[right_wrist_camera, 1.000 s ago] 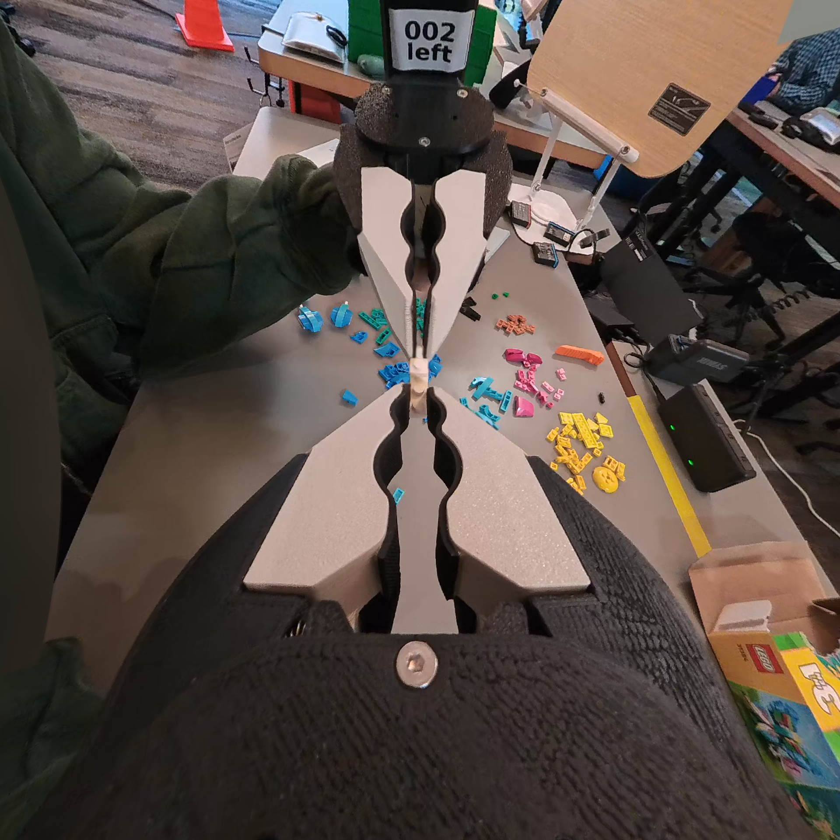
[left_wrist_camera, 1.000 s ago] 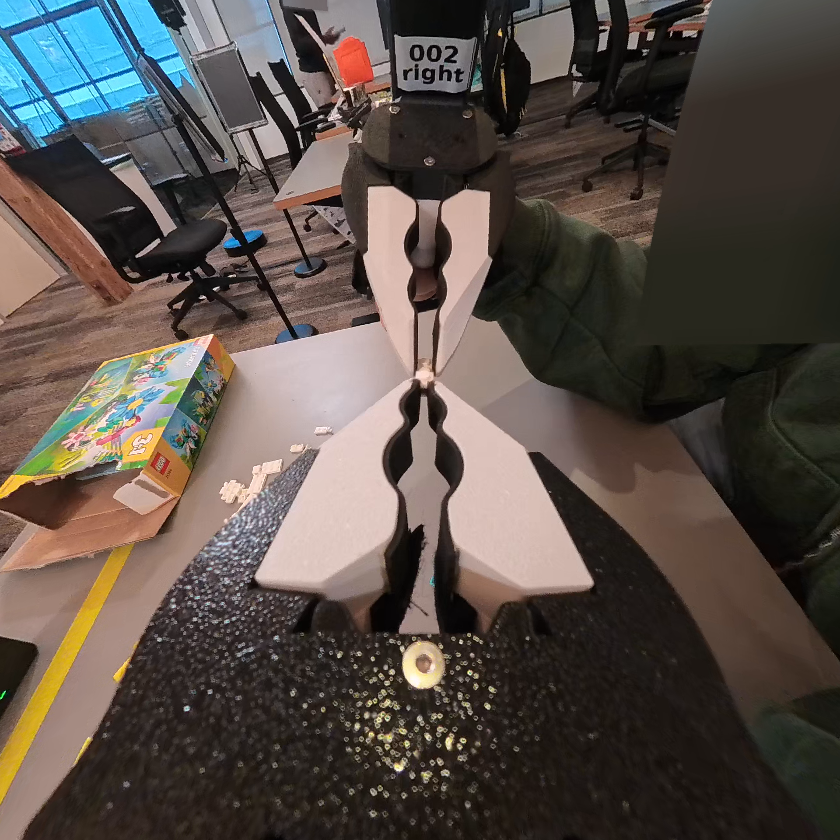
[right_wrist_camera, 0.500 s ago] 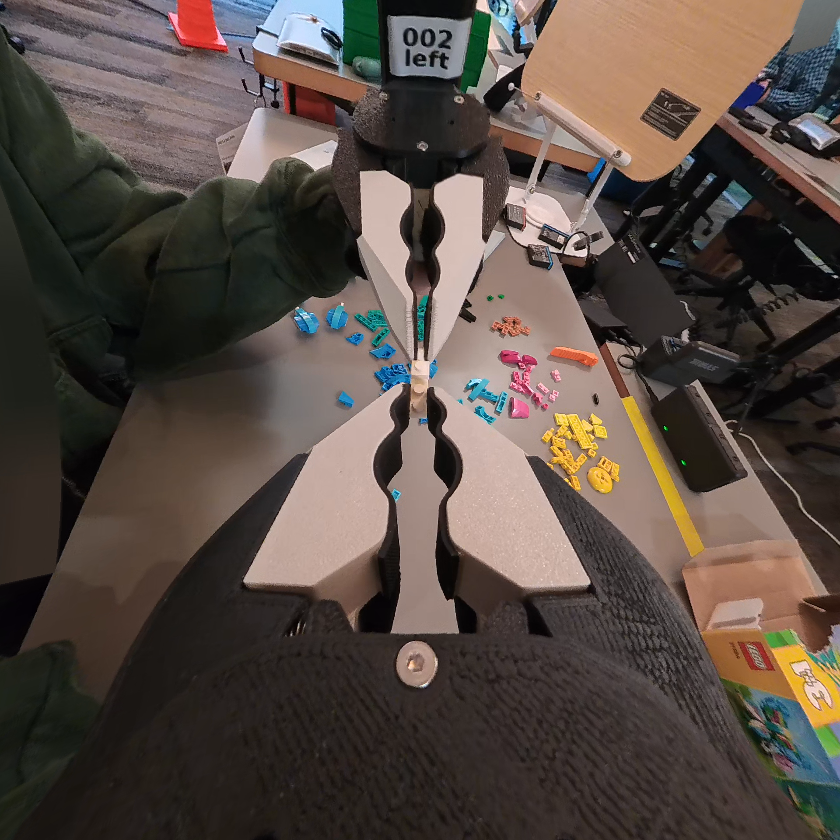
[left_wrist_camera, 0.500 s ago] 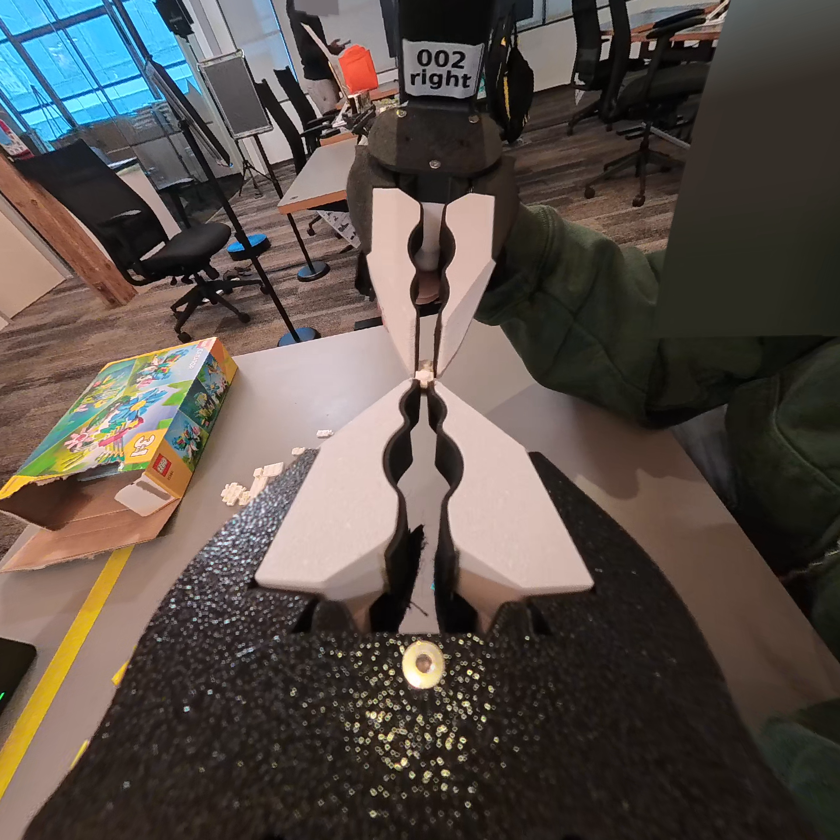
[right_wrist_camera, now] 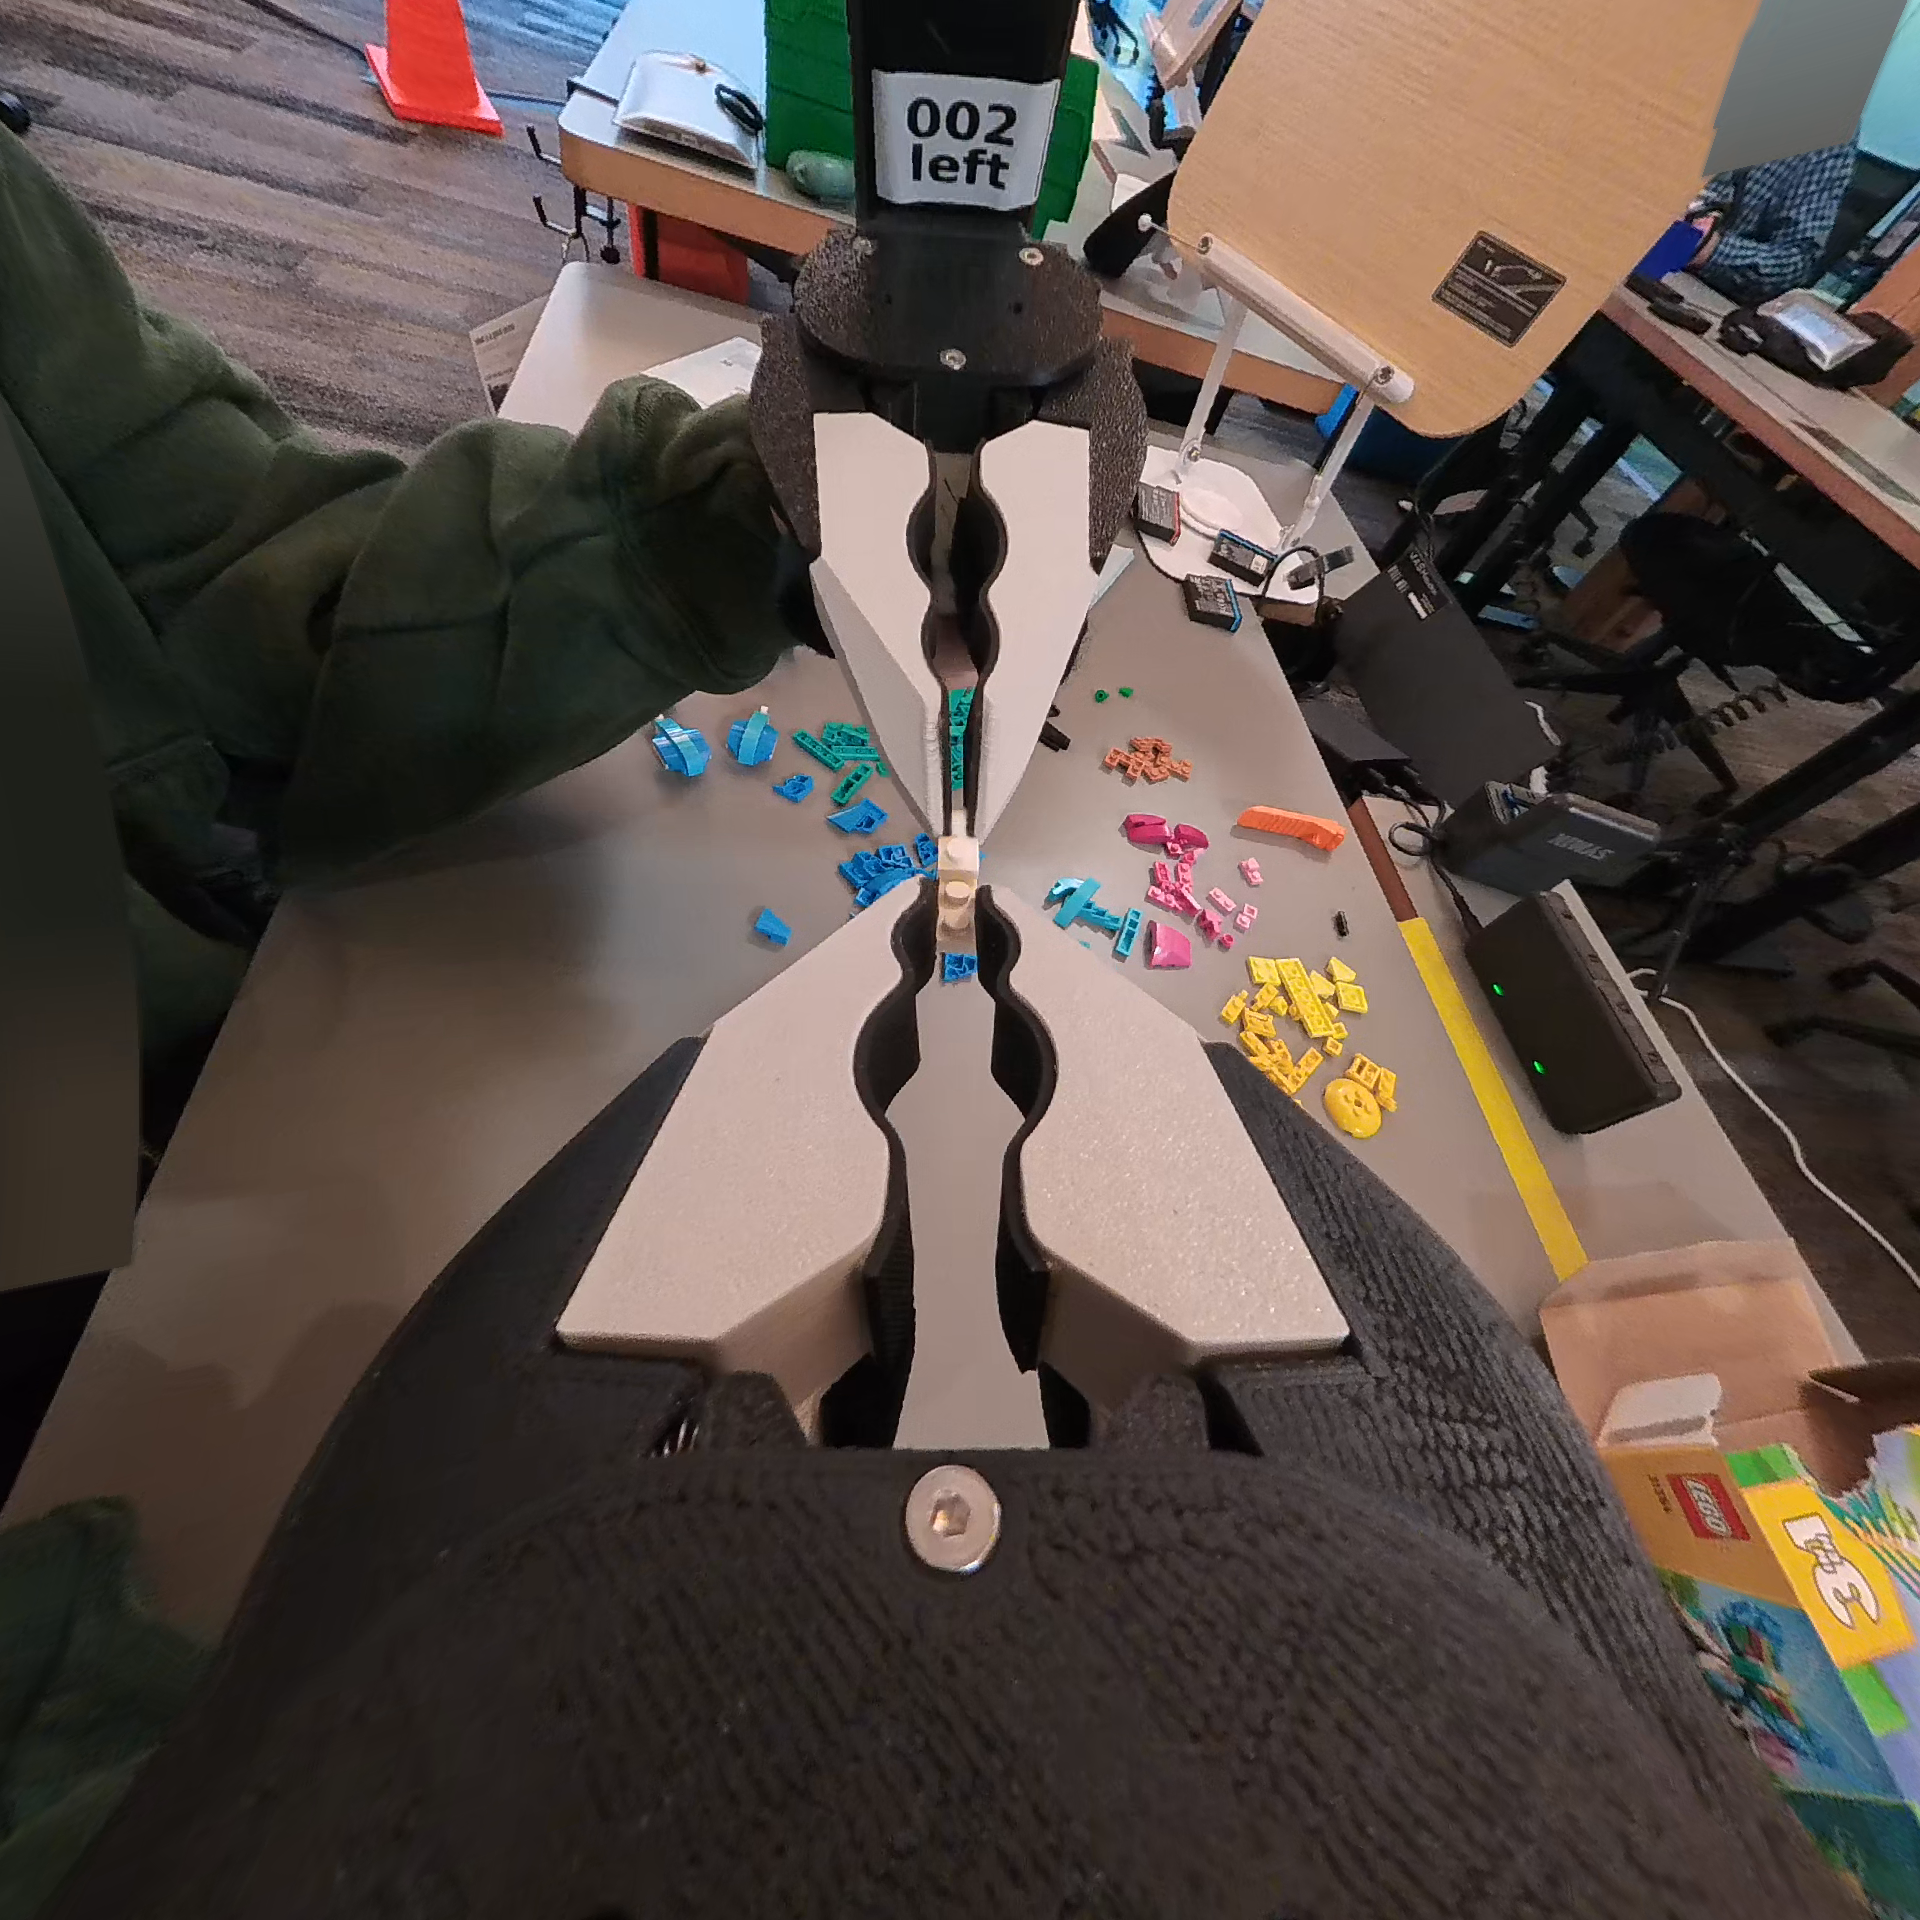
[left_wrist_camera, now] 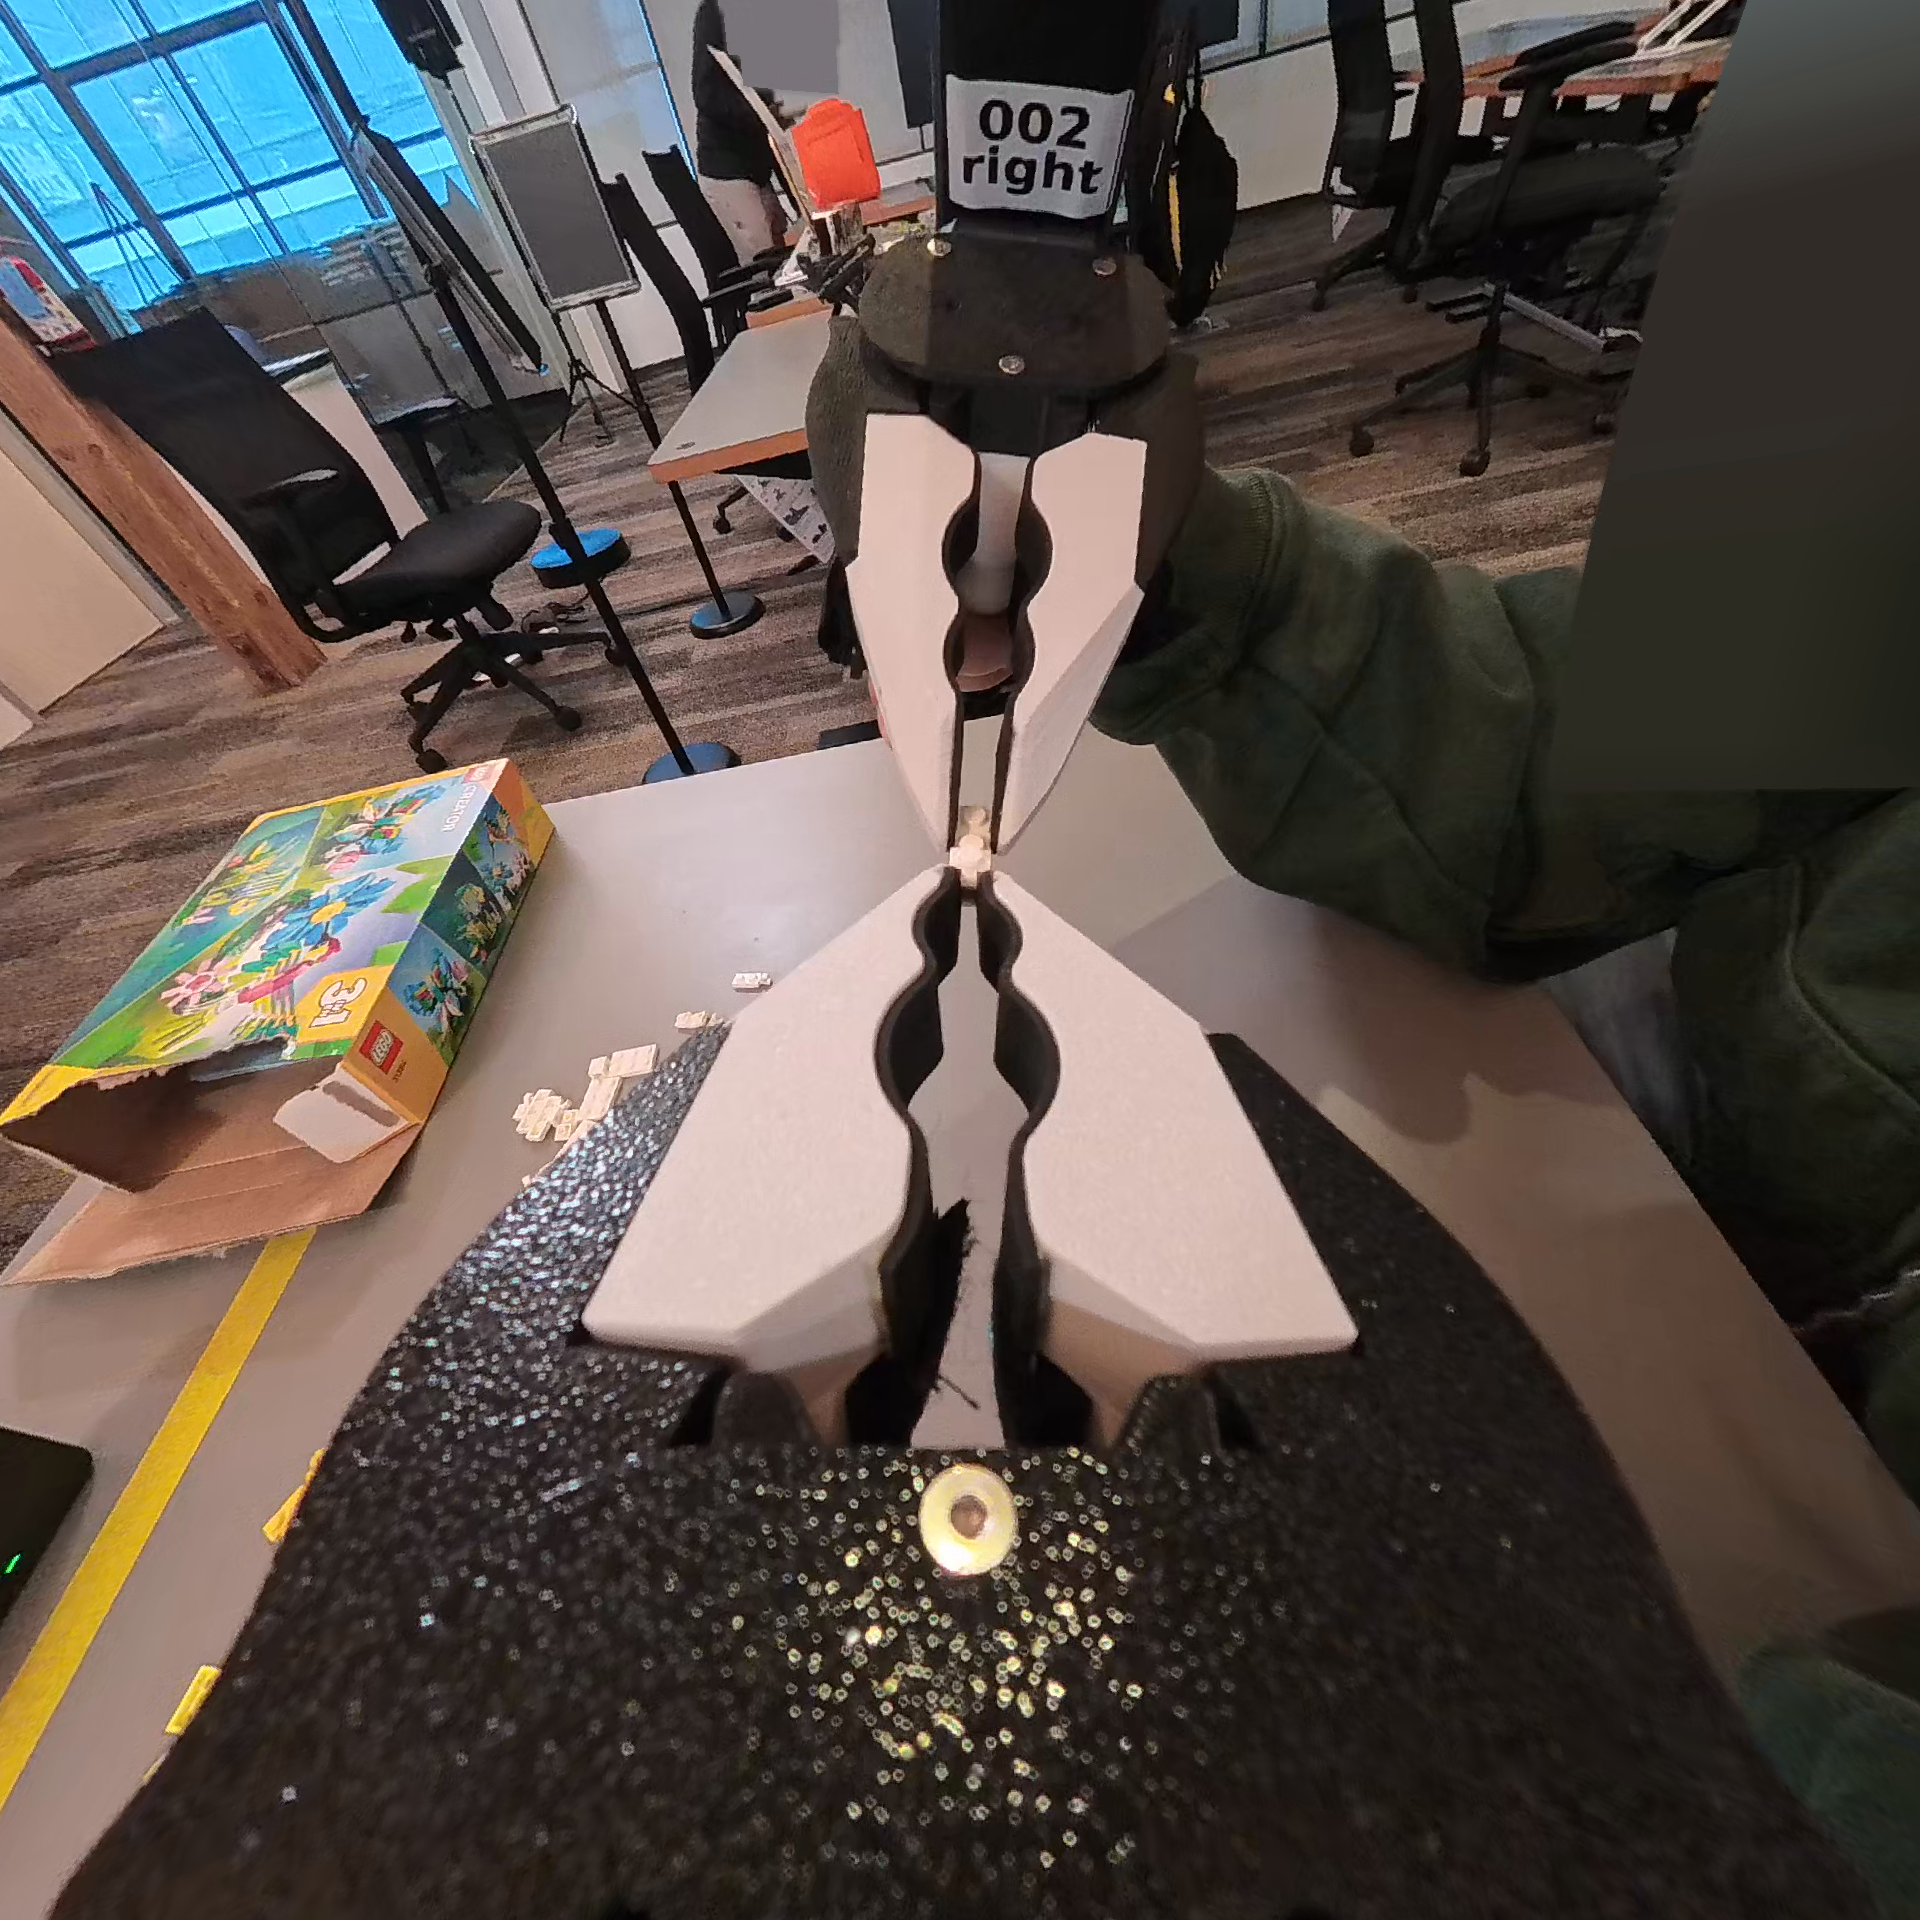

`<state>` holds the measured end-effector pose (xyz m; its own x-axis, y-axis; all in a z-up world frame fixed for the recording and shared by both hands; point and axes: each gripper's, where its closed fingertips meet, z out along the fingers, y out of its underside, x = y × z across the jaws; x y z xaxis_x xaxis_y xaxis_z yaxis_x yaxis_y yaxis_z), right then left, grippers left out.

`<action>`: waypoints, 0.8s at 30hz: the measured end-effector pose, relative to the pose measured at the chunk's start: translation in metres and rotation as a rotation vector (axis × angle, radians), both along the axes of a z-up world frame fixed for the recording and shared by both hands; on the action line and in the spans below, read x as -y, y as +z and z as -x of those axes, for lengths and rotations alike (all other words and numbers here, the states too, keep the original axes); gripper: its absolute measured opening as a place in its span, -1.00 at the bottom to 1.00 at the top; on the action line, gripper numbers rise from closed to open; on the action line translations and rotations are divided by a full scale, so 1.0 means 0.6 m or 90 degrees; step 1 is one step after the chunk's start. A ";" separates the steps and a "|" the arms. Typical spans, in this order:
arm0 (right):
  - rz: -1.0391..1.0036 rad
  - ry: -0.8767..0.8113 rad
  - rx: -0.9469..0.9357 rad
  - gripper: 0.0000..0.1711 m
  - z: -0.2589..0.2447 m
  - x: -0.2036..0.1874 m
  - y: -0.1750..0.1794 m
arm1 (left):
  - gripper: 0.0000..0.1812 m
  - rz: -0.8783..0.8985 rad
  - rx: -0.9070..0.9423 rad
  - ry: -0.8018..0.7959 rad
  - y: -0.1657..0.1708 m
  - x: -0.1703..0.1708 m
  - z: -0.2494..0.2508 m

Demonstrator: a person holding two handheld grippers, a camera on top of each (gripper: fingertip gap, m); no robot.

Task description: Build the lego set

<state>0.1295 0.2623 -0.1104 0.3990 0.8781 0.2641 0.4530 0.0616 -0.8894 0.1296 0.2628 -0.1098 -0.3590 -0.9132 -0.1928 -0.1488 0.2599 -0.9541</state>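
Observation:
Both grippers meet tip to tip above the grey table (left_wrist_camera: 1299,997). In the left wrist view my left gripper (left_wrist_camera: 971,881) is shut on a small white lego piece (left_wrist_camera: 970,856). The right gripper (left_wrist_camera: 974,826) comes in from above and touches that piece. In the right wrist view my right gripper (right_wrist_camera: 956,920) is shut on a cream-white piece (right_wrist_camera: 954,906). The left gripper (right_wrist_camera: 958,831) holds a white piece (right_wrist_camera: 958,858) pressed against the cream-white one. Green sleeves (right_wrist_camera: 499,623) hold both tools.
An open lego box (left_wrist_camera: 281,987) lies at the table's left, with loose white pieces (left_wrist_camera: 582,1101) beside it. Sorted piles lie on the table: blue (right_wrist_camera: 883,868), teal (right_wrist_camera: 836,743), pink (right_wrist_camera: 1184,883), yellow (right_wrist_camera: 1299,1023). A black device (right_wrist_camera: 1558,1023) sits beyond the yellow tape (right_wrist_camera: 1475,1091). Both grippers' tips are close together, under 4 cm apart.
Both grippers stay shut and tip to tip. The two white pieces now sit straighter in line between the tips; the views have shifted only slightly.

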 end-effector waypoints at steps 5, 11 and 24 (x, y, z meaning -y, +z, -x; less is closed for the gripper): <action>-0.010 0.002 -0.019 -0.94 -0.003 0.000 0.009 | -1.00 -0.004 0.019 0.005 0.008 0.000 -0.003; -0.036 0.016 -0.083 -0.94 -0.003 0.002 0.037 | -0.99 0.006 0.080 0.006 0.038 0.003 -0.002; -0.033 0.020 -0.095 -0.94 0.000 0.001 0.037 | -1.00 0.004 0.079 0.017 0.041 0.001 0.000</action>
<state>0.1296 0.2619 -0.0882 0.4097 0.8776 0.2488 0.3128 0.1210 -0.9421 0.1297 0.2620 -0.0854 -0.3083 -0.9234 -0.2287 -0.0367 0.2518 -0.9671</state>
